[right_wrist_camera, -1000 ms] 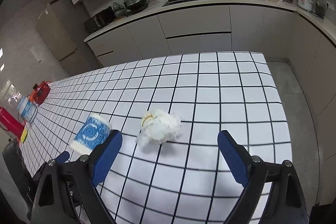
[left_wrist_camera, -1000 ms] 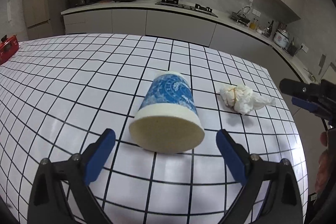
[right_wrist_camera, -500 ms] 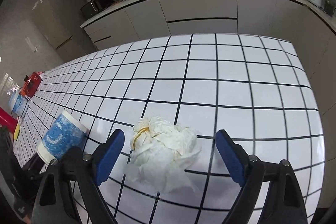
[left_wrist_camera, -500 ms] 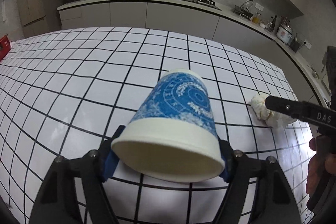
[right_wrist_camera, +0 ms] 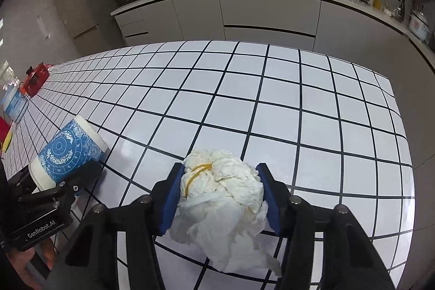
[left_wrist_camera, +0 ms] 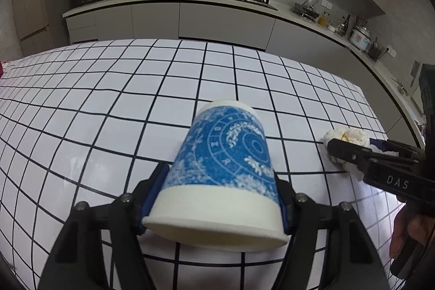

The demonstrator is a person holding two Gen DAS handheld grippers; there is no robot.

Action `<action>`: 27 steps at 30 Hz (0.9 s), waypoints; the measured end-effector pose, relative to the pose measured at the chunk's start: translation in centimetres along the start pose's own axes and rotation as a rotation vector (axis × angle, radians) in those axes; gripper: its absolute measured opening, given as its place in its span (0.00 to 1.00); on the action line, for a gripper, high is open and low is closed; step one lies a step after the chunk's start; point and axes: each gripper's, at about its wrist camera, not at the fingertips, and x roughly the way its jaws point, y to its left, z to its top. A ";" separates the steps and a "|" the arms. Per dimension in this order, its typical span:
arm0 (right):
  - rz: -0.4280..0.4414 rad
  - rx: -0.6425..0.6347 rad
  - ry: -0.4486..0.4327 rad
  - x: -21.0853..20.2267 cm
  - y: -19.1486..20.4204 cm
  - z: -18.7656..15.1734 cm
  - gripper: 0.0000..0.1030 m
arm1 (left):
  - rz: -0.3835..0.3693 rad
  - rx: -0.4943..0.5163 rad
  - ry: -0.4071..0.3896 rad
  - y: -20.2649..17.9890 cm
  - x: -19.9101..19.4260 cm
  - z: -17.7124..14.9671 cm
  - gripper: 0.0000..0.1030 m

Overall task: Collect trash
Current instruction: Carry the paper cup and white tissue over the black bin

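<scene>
Both pieces of trash are gripped but neither has left the table, and no bin is in view, so carrying and dropping remain. At the bottom of the right view, the right gripper is clamped on the tissue wad. In the left view, the left gripper has its jaws closing against the sides of the toppled cup; from there the wad lies at three o'clock. Kitchen counters stand beyond.

Left gripper closing on the cup; right gripper has clamped the tissue wad.
</scene>
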 end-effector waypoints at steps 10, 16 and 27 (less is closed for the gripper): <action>0.035 0.030 -0.027 -3.8 -1.7 -2.0 0.52 | 0.007 0.083 -0.073 -3.1 -4.0 -1.5 0.61; 0.047 0.050 -0.069 -8.0 -3.1 -3.4 0.52 | -0.011 0.086 -0.100 -5.4 -6.1 -2.5 0.61; 0.074 0.113 -0.102 -13.7 -6.6 -8.2 0.52 | -0.024 0.101 -0.129 -9.8 -9.3 -5.1 0.58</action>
